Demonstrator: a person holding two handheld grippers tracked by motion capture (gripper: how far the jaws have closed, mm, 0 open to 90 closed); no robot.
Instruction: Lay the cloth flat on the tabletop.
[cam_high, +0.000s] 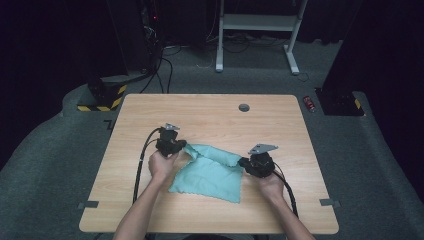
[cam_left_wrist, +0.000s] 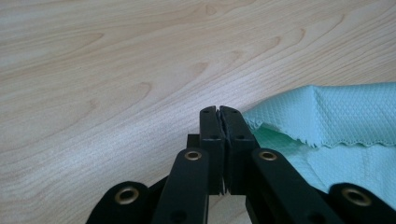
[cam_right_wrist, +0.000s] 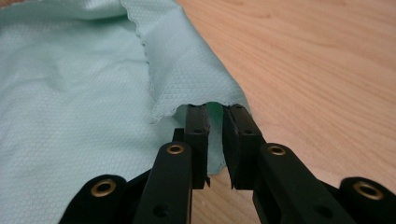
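Mint-green and finely woven, one cloth (cam_high: 210, 172) lies on the one wooden table (cam_high: 150, 107), with its far strip folded back over the rest. Two grippers work at it, one in each hand.

The left gripper (cam_high: 173, 146) sits at the cloth's far left corner. In the left gripper view its two fingers (cam_left_wrist: 211, 128) are pressed tight together, with no gap between them. The cloth (cam_left_wrist: 327, 126) lies just to the right of the fingertips there, its scalloped edge beginning right beside them; whether any fabric is caught between the pads cannot be told from the pictures.

The right gripper (cam_high: 256, 164) is at the cloth's right edge, at the end of the folded strip. In the right gripper view its two fingers (cam_right_wrist: 196, 128) stand a little apart, with a narrow gap between them. The folded edge of the cloth (cam_right_wrist: 93, 93) drapes over the fingertips and hangs into that gap, but the pads do not press on it. The rest of the cloth spreads away to the left of those fingers, and bare wood lies to their right.

One small round grey cap (cam_high: 244, 107) sits in the tabletop well beyond both grippers.
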